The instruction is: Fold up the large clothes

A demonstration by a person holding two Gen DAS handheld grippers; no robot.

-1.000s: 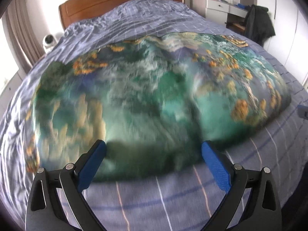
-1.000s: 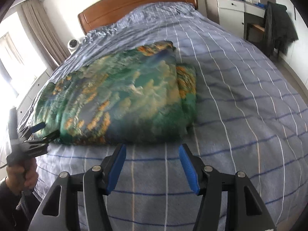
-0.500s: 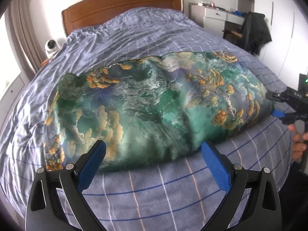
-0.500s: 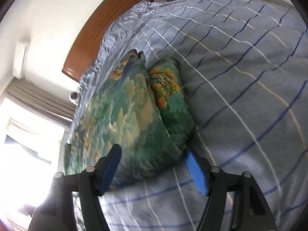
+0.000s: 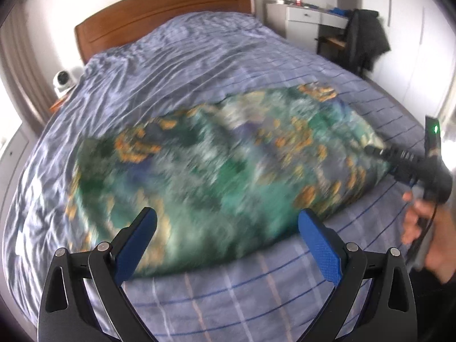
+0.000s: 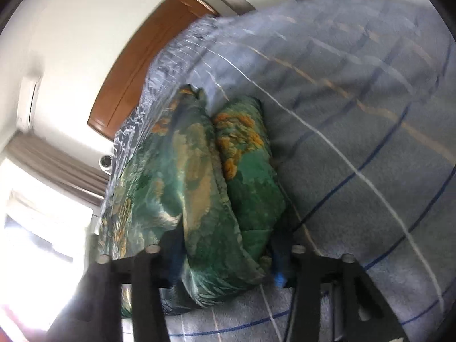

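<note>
1. The left gripper (image 5: 226, 222) hangs wide apart, empty, just short of the folded green quilt (image 5: 216, 176) lying on the striped bedspread (image 5: 199, 68)
2. The quilt looks puffy, soft and slick; a thick folded edge should be the safest hold
3. The right gripper (image 6: 228, 252) straddles the quilt's end (image 6: 245, 199); whether it clamps, I cannot tell
4. No readable writing

Black-framed left gripper (image 5: 226, 229): blue textured pads (image 5: 325, 252), silver pivot screws. Right gripper (image 6: 228, 259): same build, blurred. Bare-skinned hand (image 5: 424, 232).
</note>
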